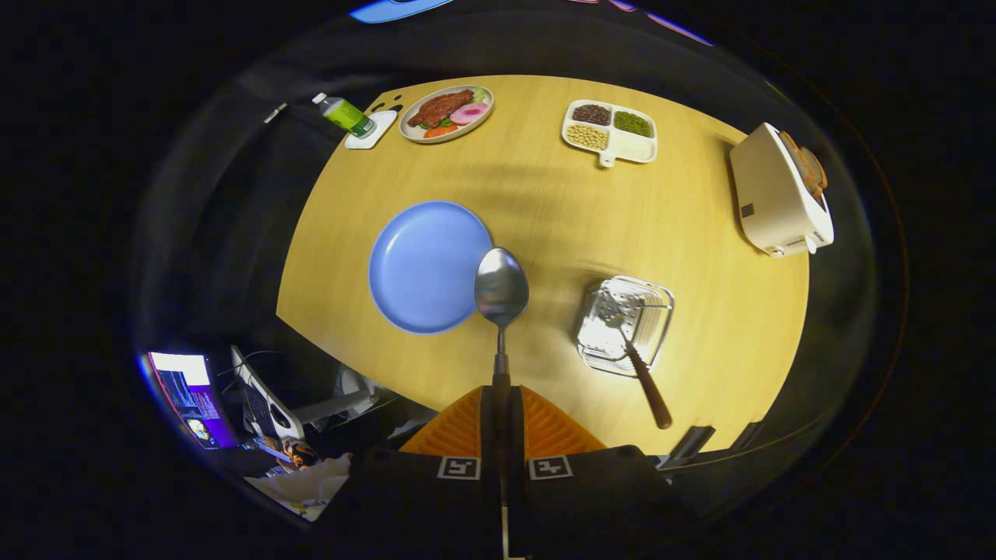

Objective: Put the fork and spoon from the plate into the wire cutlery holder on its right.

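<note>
while the hand-held gripper (501,389) pinches a shiny metal spoon (501,294) by its handle, the round blue plate (424,266) sits bare just ahead.

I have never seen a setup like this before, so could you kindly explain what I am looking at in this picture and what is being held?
There is no robot arm here: a person carries a hand-held two-finger gripper, and a fisheye camera riding on it looks forward along the fingers, high over a wooden table. The fingers are shut on a spoon, its bowl pointing ahead, beside an empty blue plate. To the right stands the wire cutlery holder with the fork already in it, handle sticking out. Farther off are a toaster, a divided dish of beans, a plate of food and a bottle.
</note>
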Tool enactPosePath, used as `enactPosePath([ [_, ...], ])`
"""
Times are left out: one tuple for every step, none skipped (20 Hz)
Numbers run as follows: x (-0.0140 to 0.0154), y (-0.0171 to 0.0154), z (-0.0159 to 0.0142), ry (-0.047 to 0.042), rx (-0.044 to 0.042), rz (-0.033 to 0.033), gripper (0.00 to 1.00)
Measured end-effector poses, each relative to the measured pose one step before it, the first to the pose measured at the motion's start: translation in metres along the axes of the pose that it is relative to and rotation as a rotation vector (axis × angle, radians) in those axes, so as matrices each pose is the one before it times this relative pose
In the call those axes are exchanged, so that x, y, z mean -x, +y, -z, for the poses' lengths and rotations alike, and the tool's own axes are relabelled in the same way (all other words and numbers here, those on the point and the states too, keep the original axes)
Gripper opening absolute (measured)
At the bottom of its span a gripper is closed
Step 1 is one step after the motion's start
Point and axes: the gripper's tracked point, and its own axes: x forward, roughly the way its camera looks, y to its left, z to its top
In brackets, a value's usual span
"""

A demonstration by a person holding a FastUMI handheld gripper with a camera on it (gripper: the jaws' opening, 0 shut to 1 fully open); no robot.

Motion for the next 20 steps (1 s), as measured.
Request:
enactPosePath([
  [0.00230,-0.01173,0.00270,0.00522,-0.00132,0.01562,0.08],
  [0.00052,-0.00928,0.00234,0.00504,-0.00389,0.01101,0.08],
  [0.00101,-0.00789,0.00224,0.00558,-0.00821,0.00369,0.08],
  [-0.00021,-0.00668,0.00344,0.01241,-0.00326,0.00069,0.08],
  [-0.00034,-0.00738,0.00324,0.01886,-0.00047,0.00420,0.08],
  [0.00188,-0.00868,0.00451,0.02366,0.00151,0.00979,0.08],
  [-0.00157,-0.00917,0.00233,0.02271,0.00145,0.01313,0.08],
  [-0.00232,-0.00898,0.00152,0.02132,0.00761,0.01778,0.08],
  [-0.00215,-0.00606,0.00090,0.02170,0.01048,0.00876,0.08],
  [-0.00224,-0.00254,0.00134,0.02755,0.00354,0.00029,0.08],
  [-0.00277,-0.00325,0.00116,0.02846,-0.00034,0.00363,0.08],
  [-0.00197,0.00657,-0.00524,0.01990,0.00043,0.00201,0.08],
  [-0.00162,0.00004,-0.00201,0.01309,0.00201,-0.00211,0.08],
  [-0.00121,-0.00913,-0.00106,0.00913,-0.00078,-0.00699,0.08],
  [-0.00203,0.00027,-0.00424,0.00840,-0.00156,-0.00760,0.08],
  [-0.00535,0.00762,-0.00506,0.01288,-0.00535,-0.00572,0.08],
  [0.00091,-0.00899,-0.00120,0.01432,-0.01091,-0.00092,0.08],
  [-0.00214,-0.00120,-0.00177,0.01298,-0.00615,0.00069,0.08],
  [-0.00172,-0.00002,-0.00206,0.01208,0.00374,0.00134,0.08],
  [-0.00187,-0.00102,-0.00142,0.01107,0.00721,0.00099,0.08],
])
